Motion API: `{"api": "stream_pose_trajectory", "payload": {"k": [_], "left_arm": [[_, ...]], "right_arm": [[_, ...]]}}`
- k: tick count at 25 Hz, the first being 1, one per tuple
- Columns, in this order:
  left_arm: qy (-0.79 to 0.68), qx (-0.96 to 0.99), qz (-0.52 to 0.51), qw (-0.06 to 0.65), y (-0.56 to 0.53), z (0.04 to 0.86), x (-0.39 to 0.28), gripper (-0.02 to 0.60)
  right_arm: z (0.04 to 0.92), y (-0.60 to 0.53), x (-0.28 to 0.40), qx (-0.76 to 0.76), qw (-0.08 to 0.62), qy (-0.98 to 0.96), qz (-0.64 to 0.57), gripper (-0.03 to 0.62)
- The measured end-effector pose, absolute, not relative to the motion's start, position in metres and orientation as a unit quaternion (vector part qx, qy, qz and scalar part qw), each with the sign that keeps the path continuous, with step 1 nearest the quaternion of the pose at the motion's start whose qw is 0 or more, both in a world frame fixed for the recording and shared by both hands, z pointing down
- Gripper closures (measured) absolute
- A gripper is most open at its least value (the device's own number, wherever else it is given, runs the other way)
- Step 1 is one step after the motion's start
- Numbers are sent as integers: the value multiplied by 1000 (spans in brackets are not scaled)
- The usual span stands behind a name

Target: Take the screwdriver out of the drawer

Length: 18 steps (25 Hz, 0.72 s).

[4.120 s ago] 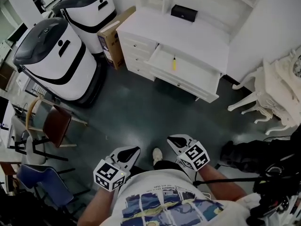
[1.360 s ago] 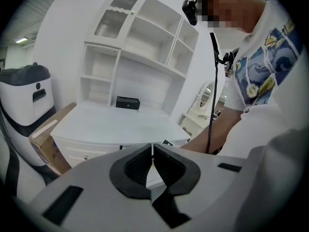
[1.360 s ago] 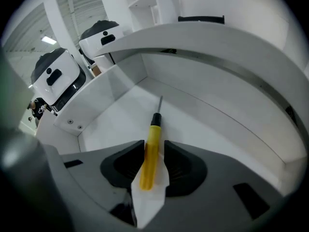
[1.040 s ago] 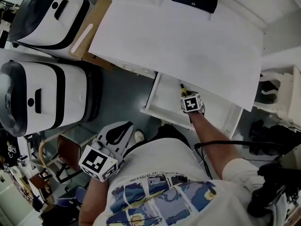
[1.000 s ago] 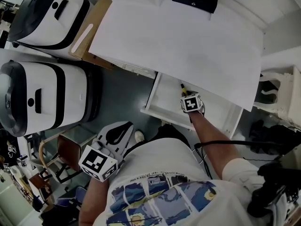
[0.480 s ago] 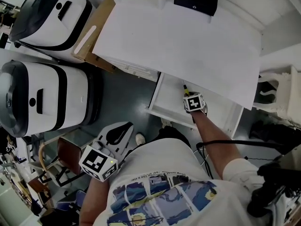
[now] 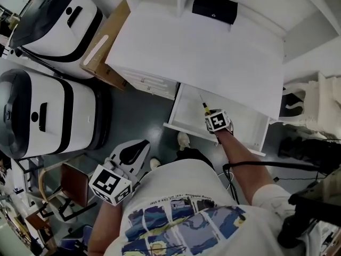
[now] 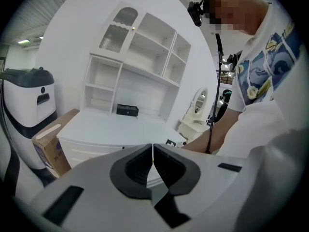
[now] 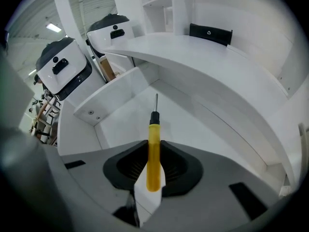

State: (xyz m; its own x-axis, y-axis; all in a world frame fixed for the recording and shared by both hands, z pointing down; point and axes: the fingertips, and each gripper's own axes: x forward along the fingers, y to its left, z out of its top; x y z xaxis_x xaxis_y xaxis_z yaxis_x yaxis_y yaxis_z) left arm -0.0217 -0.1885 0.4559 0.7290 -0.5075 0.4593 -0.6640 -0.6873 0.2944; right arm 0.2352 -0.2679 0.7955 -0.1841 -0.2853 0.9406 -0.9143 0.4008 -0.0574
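Right hand-held gripper (image 9: 153,146) clamped on screwdriver (image 9: 153,170) handle, center frame, shaft pointing fwd over open drawer (image 7: 177,110), prob. to clear table (image 7: 202,52) edge. Left hand-held gripper (image 8: 153,159) closed, empty, idle.

We look steeply down from our head onto the desk (image 7: 197,52) at twelve o'clock. Our right gripper view hangs close over its open drawer (image 9: 130,112); the left gripper view faces that desk from farther off.
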Motion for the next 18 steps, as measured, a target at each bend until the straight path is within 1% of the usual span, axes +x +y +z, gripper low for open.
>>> {"api": "stream_pose_trajectory", "payload": {"k": [11,18], "left_arm": [[-311,915,147,211,-157,444,-52,568],[-310,919,135,204,-131,439,-80,567]], "right_arm": [[741,-246,223,440,467,-702,308,497],[706,-222,199,455,442,-709,308,497]]}}
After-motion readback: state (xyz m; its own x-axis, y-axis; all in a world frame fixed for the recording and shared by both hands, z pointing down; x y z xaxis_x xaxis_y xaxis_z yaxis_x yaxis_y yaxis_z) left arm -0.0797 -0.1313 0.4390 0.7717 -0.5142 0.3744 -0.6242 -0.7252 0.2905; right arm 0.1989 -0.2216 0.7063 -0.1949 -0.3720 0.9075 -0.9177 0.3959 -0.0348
